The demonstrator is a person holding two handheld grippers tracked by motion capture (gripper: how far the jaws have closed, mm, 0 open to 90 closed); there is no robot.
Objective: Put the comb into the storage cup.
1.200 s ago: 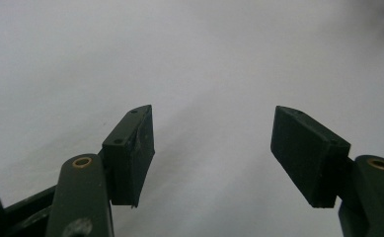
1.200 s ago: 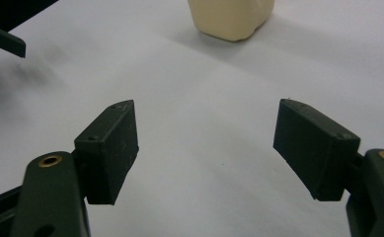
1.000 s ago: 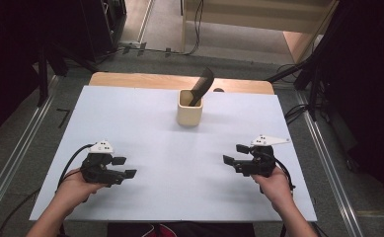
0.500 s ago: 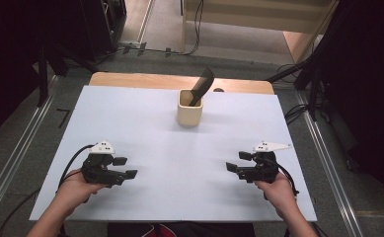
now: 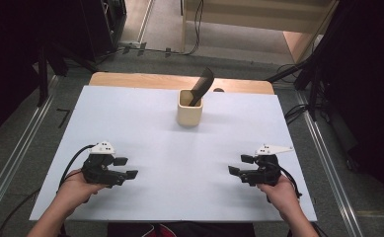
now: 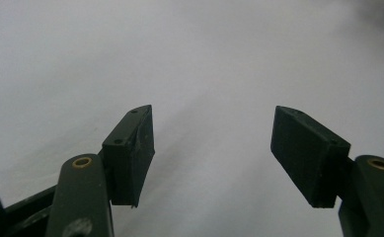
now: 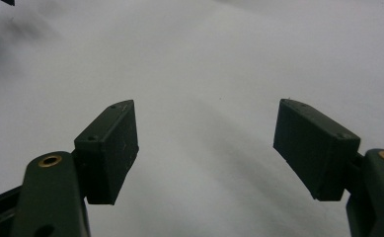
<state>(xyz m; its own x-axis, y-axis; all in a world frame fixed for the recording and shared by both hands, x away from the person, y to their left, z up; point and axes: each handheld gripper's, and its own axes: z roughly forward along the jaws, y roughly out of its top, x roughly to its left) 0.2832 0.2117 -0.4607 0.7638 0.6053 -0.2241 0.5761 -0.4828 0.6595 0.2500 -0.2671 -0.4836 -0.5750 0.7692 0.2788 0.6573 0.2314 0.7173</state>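
The left tongs [image 5: 126,167] and the right tongs [image 5: 240,164] were both half open in the high view, and nothing was between the jaws of either one. The left hand [image 5: 76,190] held the left tongs near the front left part of the white sheet [image 5: 179,148]. The right hand [image 5: 278,190] held the right tongs near the front right part. The two pairs of tongs were well apart from each other, and their jaws pointed inward, toward the middle of the sheet. A grey plate sat on top of each one, and a black cable trailed from each toward the person.

The beige cup [image 5: 189,113] stood upright at the far middle of the sheet, well apart from both tongs. A black tool [image 5: 202,86] stood inside the cup and leaned to the right, and its upper part rose above the rim. Behind the sheet, a strip of the wooden table [image 5: 130,79] was visible.

In the left gripper view, the left tongs [image 6: 212,113] had a clear gap between the two black jaws. In the gap there was the plain white sheet [image 6: 204,59], and the pads touched nothing.

In the right gripper view, the right tongs [image 7: 207,106] stood the same way, with the jaws apart and the bare sheet [image 7: 204,54] between them. A small dark shape lay at the top left corner, but it was too cut off to say what it was.
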